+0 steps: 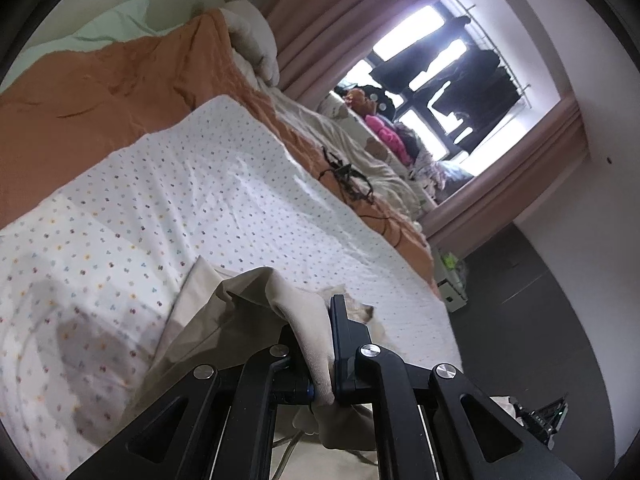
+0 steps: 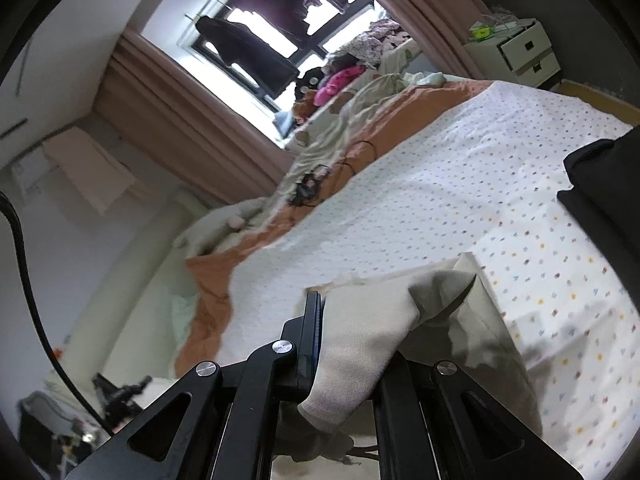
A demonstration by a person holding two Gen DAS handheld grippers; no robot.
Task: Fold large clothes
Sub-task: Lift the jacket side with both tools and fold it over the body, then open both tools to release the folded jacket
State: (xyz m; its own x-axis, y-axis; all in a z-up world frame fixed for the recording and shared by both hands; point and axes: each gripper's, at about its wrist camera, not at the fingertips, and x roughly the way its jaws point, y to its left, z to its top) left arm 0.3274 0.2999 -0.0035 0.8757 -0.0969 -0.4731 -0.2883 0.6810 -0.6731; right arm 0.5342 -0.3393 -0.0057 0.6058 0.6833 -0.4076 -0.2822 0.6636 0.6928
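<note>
A beige garment (image 1: 256, 300) hangs from my left gripper (image 1: 320, 320), which is shut on a bunched fold of it just above the white dotted bed sheet (image 1: 180, 200). The same beige garment (image 2: 360, 336) is draped over my right gripper (image 2: 340, 320), which is shut on another part of it above the dotted sheet (image 2: 460, 192). One black finger (image 1: 340, 320) shows beside the cloth in the left view, and one finger (image 2: 312, 320) in the right view; the other fingers are hidden under fabric.
An orange blanket (image 1: 100, 92) and rumpled cream bedding (image 1: 352, 140) lie beyond the sheet, with black cables (image 1: 348, 180) on them. A white drawer unit (image 2: 516, 52) stands past the bed corner. Pink curtains (image 1: 320, 20) frame a window. Dark floor (image 1: 540, 320) lies to the right.
</note>
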